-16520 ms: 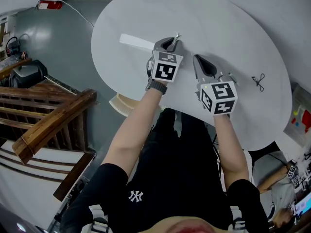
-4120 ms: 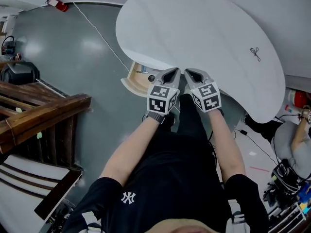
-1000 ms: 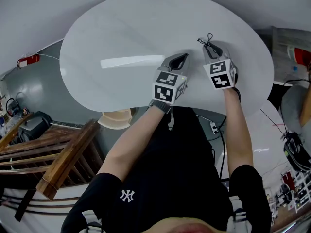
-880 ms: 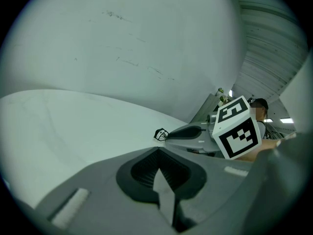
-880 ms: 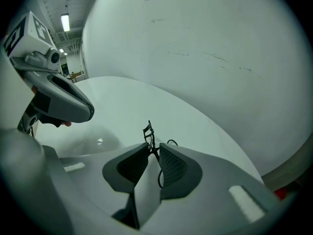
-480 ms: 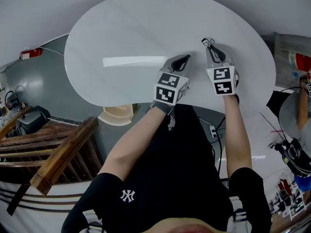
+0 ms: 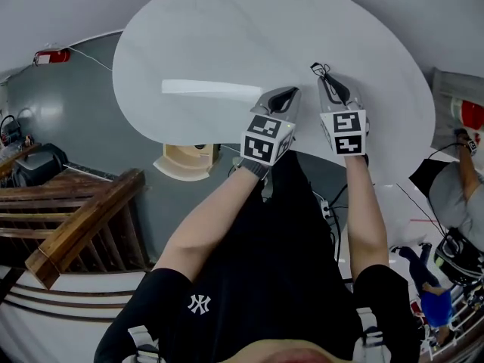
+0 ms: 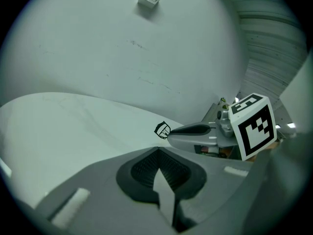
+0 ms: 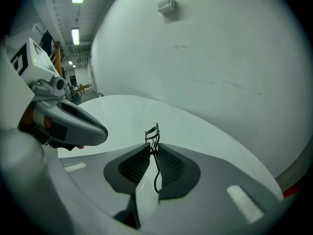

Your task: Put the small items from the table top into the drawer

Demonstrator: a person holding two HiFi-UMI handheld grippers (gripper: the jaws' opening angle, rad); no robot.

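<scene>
The right gripper point(image 7: 325, 80) is closed on a black eyelash curler point(image 9: 152, 132). Its jaws have just been closing, and now the dark pads point(image 9: 168, 164) press on the thin handles of the curler from both sides. The curved head of the curler comes out beyond the jaw tips and stands upright above the white table point(image 7: 227, 36). In the head view the curler point(image 7: 319, 69) is over the right part of the table top, not far from the near edge. The left gripper point(image 7: 288, 94) is just beside the right one, on its left, and is also over the table near that edge. In the left gripper view its jaws are together at the tips and there is nothing between them. The same view shows the right gripper point(image 8: 195, 130) from the side, with the curler point(image 8: 162, 129) at its tip. The drawer point(image 7: 185, 161) is open under the near edge of the table, to the left of both grippers and well apart from the curler. Its inside is light wood, and one small dark thing point(image 7: 198, 147) lies in it, but it is too small to tell what it is. No other small items show on the table top.
</scene>
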